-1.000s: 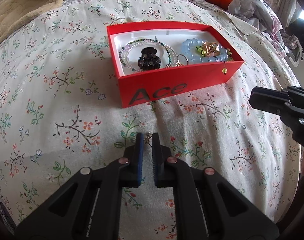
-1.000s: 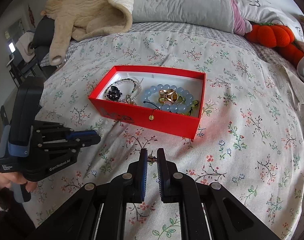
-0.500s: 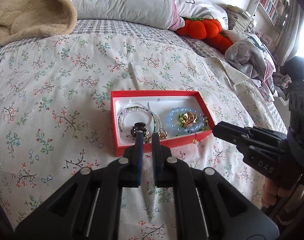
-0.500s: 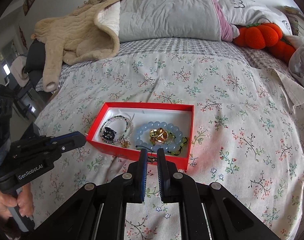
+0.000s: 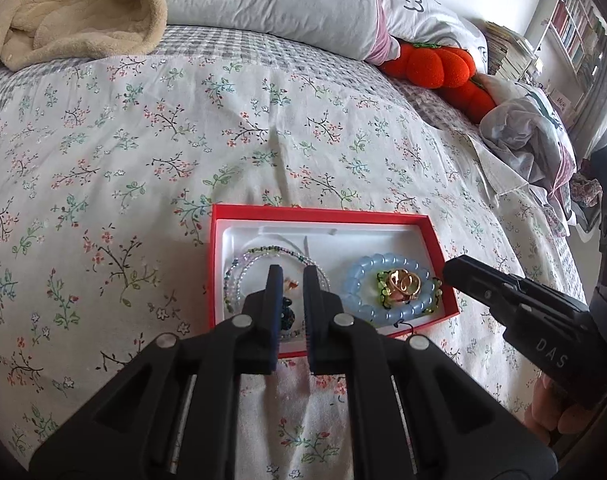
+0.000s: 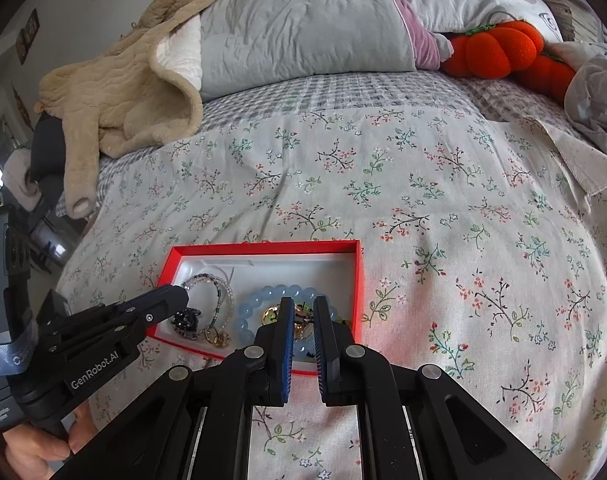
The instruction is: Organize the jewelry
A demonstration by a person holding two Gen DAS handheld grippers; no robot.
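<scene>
Both jaws hang over the red box (image 6: 358, 280) on our floral bedspread (image 6: 443, 208); our left gripper (image 5: 290, 286) is opening, a small gold piece (image 5: 290, 285) seen between its pads, whether pinched we cannot tell; our right gripper (image 6: 302, 317) stays out clenched on a small earring (image 6: 302, 317); inside lie 1 blue bead bracelet (image 5: 367, 300), gold rings (image 5: 403, 283) and thin bead strands (image 5: 239, 276).

A flowered sheet (image 6: 383, 184) covers the bed, over a grey checked blanket (image 6: 335, 88). At the head lie a grey pillow (image 6: 303, 28), a beige quilted blanket (image 6: 119, 92) and orange pumpkin cushions (image 6: 499, 48). What look like bookshelves (image 5: 575, 32) stand blurred beyond.
</scene>
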